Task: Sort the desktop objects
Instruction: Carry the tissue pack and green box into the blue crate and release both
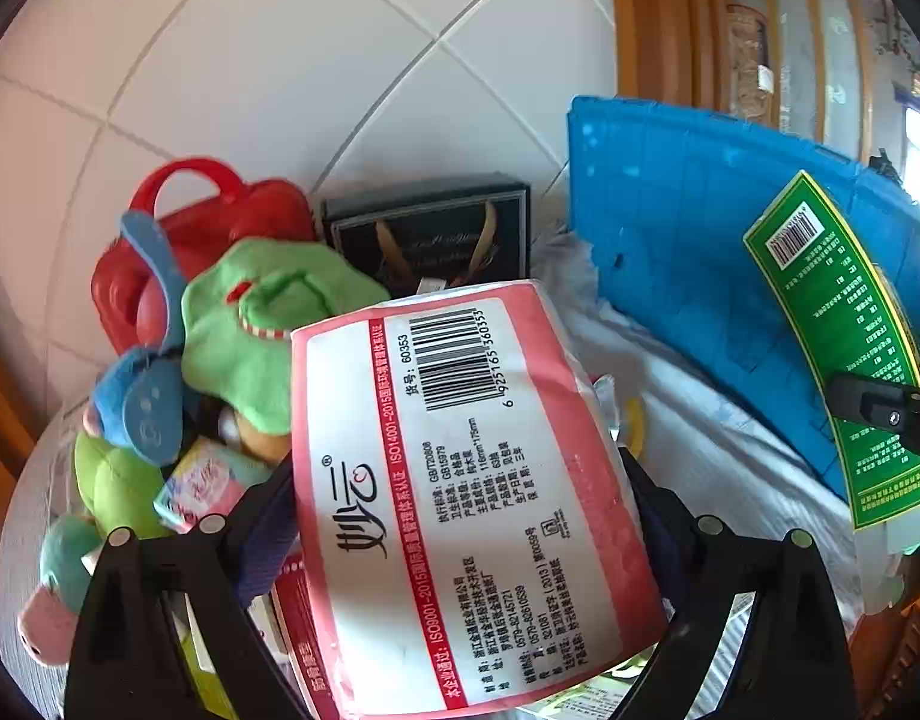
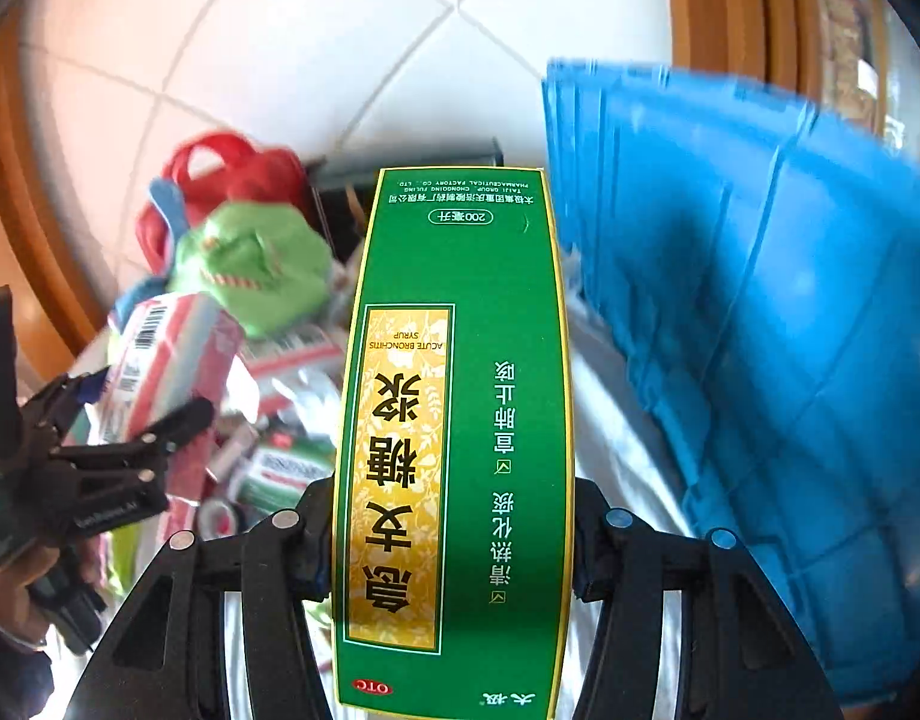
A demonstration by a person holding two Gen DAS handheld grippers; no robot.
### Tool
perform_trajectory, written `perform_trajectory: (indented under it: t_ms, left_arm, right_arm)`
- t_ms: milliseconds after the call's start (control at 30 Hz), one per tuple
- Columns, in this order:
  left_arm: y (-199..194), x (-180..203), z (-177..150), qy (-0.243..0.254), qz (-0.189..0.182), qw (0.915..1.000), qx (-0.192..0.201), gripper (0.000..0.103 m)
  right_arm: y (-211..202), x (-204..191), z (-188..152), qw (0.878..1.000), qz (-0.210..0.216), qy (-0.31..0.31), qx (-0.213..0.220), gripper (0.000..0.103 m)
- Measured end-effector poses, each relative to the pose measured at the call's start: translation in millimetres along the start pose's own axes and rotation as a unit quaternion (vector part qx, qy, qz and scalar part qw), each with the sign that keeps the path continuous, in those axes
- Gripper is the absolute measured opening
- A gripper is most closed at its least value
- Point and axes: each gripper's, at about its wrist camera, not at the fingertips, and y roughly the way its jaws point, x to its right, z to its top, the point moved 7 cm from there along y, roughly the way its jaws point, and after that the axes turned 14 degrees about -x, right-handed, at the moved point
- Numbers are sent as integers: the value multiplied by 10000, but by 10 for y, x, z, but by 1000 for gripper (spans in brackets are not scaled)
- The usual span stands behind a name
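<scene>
Two loads are up at once, one in each of your grippers. Clutter sits behind and below them: a red plastic case (image 1: 207, 240) with a handle, a green plush toy (image 1: 261, 324) against it, a blue plush piece (image 1: 147, 384), a dark box (image 1: 429, 228) at the back, and small packets low on the left. A blue crate (image 1: 688, 252) stands on the right, its ribbed wall close beside the green carton and leaning across that side of the view. White floor tiles show beyond the pile.

Your left gripper (image 1: 460, 540) carries the red-and-white tissue pack (image 1: 460, 480). Its long axis runs forward between the fingers, barcode end away from you, tilted a little to the left. The jaws are spread wide and pinch the pack at its sides.

Your right gripper (image 2: 453, 540) carries the green syrup carton (image 2: 460, 420). Its long axis points straight ahead along the fingers, print upside down to the camera, OTC mark nearest you. The jaws stand about half spread, pads clamped on both narrow sides.
</scene>
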Motion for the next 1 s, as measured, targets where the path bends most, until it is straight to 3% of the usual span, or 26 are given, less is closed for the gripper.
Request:
perform_trajectory:
  t_ms: [167,333,500,633,800,900,1000]
  left_arm:
    - [-559,352,388,458,-423,9958,673,94]
    - [-1091,825,778,829,-869,9841,1308,94]
    - [-1371,1459,1191,1162,-1143,9730,1633,94]
    - [-1383,2042,1596,1301,-1345,9664,1762,95]
    - [-1217,2729,2054,1395,-1462,9639,1734,95]
    - [-1118,3063,2267,1417,-1343,9657,1712,97]
    - [-1027,3270,2460,1426,-1247,9674,1683,97]
  right_arm:
    - [-747,-13,73,9972,-41,203,723,54]
    - [-1479,154,80,9888,-382,371,1395,54]
    - [-2020,557,133,9785,-558,567,1903,54]
    - [-2173,1075,414,9743,-683,739,2016,54]
    - [-2299,1785,674,9691,-888,914,2114,54]
    - [-2348,2251,818,9655,-942,1096,2167,54]
    - [-2324,2682,988,9622,-1166,1304,2085,65]
